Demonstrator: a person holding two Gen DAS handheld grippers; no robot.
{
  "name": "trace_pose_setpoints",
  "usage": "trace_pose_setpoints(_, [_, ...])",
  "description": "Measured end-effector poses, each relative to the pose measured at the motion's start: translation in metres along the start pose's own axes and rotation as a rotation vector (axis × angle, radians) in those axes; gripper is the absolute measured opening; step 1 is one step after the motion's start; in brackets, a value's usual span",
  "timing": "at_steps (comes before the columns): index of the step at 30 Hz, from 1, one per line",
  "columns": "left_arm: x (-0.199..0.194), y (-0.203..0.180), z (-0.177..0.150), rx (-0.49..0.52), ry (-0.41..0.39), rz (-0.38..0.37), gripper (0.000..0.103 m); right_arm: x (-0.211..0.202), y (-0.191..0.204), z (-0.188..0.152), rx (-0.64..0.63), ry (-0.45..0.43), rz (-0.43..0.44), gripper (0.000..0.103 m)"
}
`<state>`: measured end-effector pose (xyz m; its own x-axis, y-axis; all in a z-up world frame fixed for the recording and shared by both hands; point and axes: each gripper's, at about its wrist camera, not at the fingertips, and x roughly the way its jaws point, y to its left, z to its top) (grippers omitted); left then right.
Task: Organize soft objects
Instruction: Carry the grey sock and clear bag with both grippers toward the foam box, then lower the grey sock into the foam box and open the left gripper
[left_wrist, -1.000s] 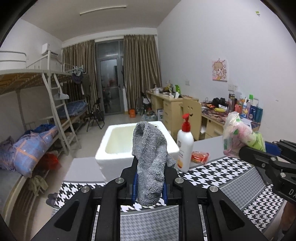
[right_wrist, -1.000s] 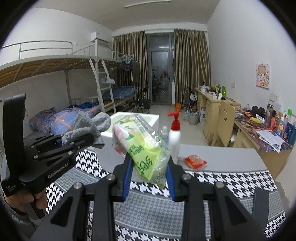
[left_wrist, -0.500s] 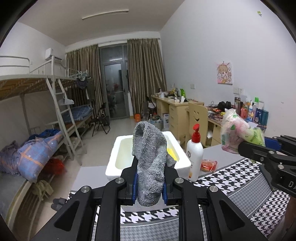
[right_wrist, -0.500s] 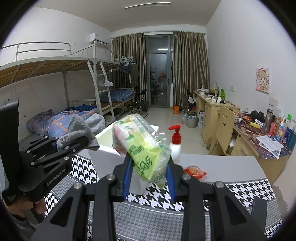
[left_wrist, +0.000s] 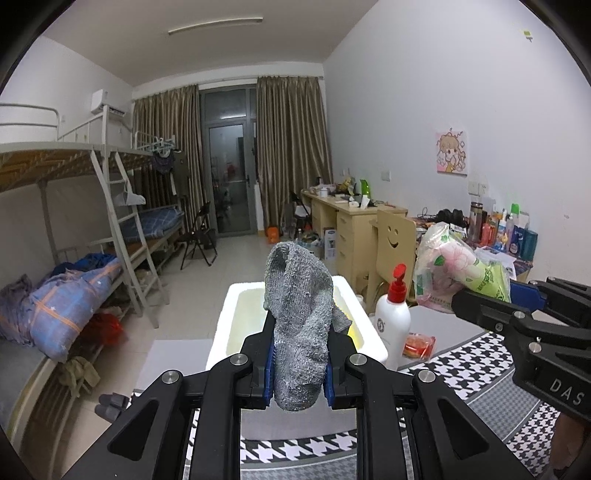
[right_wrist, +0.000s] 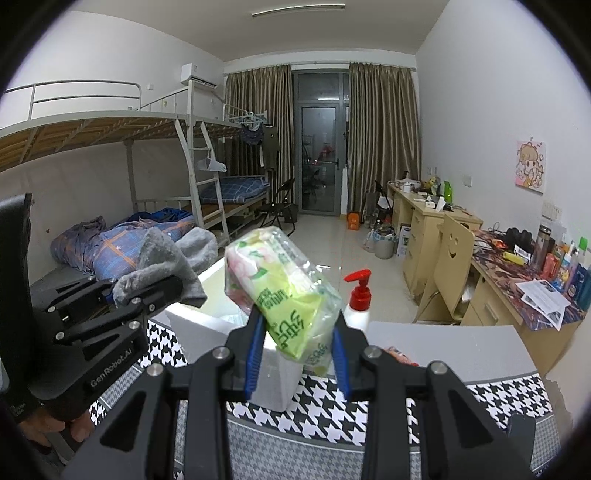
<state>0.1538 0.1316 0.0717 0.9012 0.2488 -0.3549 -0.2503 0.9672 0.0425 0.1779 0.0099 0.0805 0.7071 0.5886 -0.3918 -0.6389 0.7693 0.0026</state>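
Note:
My left gripper (left_wrist: 299, 373) is shut on a grey knitted sock (left_wrist: 297, 321) that stands upright between the pads. The sock also shows in the right wrist view (right_wrist: 166, 266). My right gripper (right_wrist: 297, 356) is shut on a green and pink tissue pack (right_wrist: 284, 291) in clear wrap, seen also in the left wrist view (left_wrist: 458, 273). Both are held above the houndstooth table (right_wrist: 406, 406). A white foam box (left_wrist: 232, 317) stands open on the table just beyond the sock.
A white pump bottle with a red top (left_wrist: 393, 321) stands right of the box, with a small red packet (left_wrist: 419, 343) beside it. A wooden chair (left_wrist: 391, 240) and cluttered desks line the right wall. Bunk beds (left_wrist: 74, 221) stand at the left.
Both grippers have risen and pulled back from the box with their objects still held. The box and bottle now look farther and lower in view.

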Motion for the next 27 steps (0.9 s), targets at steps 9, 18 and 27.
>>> trace_pose_setpoints(9, [0.020, 0.007, 0.005, -0.022, 0.023, -0.009, 0.021, 0.022, -0.007, 0.009, 0.039, 0.019, -0.002, 0.038])
trace_pose_setpoints(18, [0.046, 0.011, 0.008, -0.027, 0.068, -0.029, 0.021, 0.037, -0.008, 0.017, 0.043, 0.034, -0.005, 0.038])
trace_pose_setpoints(27, [0.076, 0.014, 0.007, -0.024, 0.127, -0.050, 0.021, 0.052, -0.008, 0.016, 0.045, 0.068, -0.010, 0.038])
